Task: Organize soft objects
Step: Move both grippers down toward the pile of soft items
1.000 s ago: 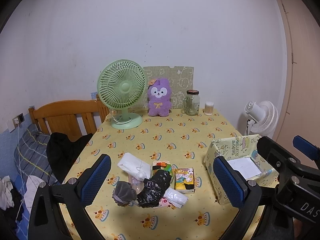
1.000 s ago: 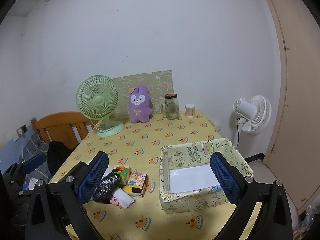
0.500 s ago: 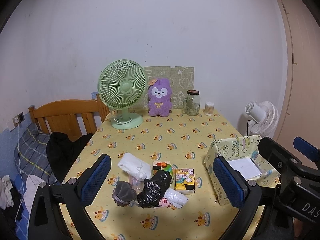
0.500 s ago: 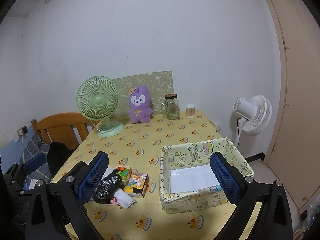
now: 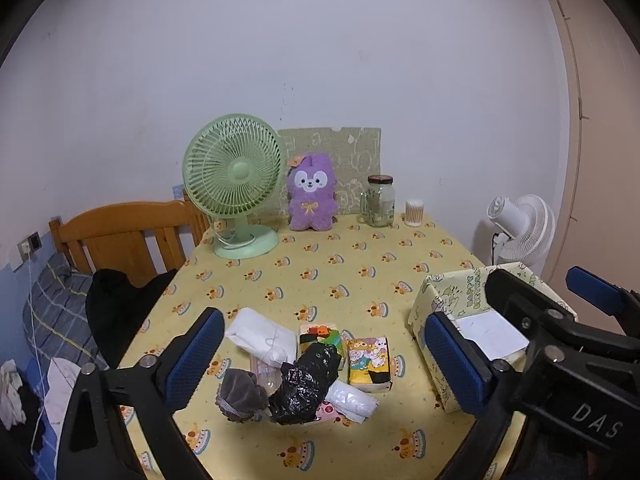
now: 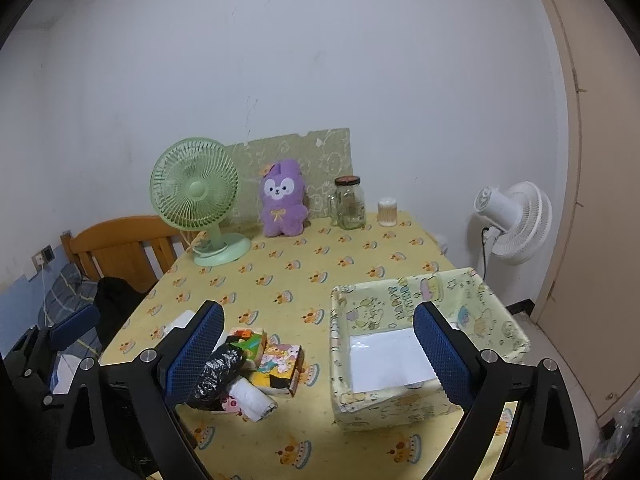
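Soft pile (image 5: 304, 364) heaped near table's (image 5: 320, 264) front edge, untouched; fabric box (image 6: 416, 344) at front right corner, holding only a white liner.

Both grippers, left (image 5: 324, 364) and right (image 6: 316, 360), hovering wide apart and empty, right narrowing slightly. Opening step, seemingly; next: lowering onto one item, pinching gently.

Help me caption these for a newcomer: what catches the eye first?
A purple plush sits at the table's far edge against the wall, beside a green fan. Nearer the camera, a pile of soft packets lies left of an open patterned box.
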A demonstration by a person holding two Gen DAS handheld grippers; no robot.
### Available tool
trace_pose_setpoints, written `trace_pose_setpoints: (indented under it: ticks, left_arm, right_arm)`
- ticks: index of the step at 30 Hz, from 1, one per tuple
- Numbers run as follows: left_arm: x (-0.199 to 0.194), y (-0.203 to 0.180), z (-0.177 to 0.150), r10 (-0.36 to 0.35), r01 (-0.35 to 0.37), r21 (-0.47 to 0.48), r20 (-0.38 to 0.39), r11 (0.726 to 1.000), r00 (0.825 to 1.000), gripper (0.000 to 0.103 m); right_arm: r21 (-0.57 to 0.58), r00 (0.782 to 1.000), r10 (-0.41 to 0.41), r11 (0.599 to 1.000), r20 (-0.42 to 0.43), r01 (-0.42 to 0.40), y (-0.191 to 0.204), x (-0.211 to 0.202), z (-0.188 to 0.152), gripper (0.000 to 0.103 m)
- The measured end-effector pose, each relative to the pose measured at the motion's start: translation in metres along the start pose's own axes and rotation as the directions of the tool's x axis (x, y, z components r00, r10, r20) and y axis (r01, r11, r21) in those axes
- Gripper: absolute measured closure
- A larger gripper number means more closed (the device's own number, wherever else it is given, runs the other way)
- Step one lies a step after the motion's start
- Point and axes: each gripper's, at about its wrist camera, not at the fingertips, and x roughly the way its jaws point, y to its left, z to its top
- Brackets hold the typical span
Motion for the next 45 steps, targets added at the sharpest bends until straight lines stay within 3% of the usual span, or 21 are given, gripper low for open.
trace_pose_setpoints:
  ticks: [17, 32, 40, 45]
  left_arm:
    - [0.046, 0.023, -0.029, 0.019, -0.024, -0.035, -0.114, 0.999, 0.993, 0.016]
    - [0.087, 0.033, -0.062, 0.007, -0.016, -0.034, -0.241, 0.999, 0.97, 0.032]
    - [0.102, 0.038, -0.069, -0.028, 0.01, -0.068, -0.268, 0.998, 0.963, 0.05]
    - [0.104, 0.04, -0.072, -0.08, 0.056, -0.091, -0.277, 0.994, 0.958, 0.07]
  right_arm:
    - [-0.018, 0.992, 0.056, 0.998, -0.111, -0.059, 0.032, 0.062, -0.03, 0.011]
    - [-0.08, 0.973, 0.076, 0.992, -0.218, -0.095, 0.058, 0.1, -0.058, 0.017]
    - [-0.123, 0.972, 0.031, 0.99, -0.234, -0.061, 0.066, 0.113, -0.064, 0.018]
    - [-0.131, 0.972, 0.017, 0.99, -0.233, -0.048, 0.067, 0.114, -0.065, 0.018]
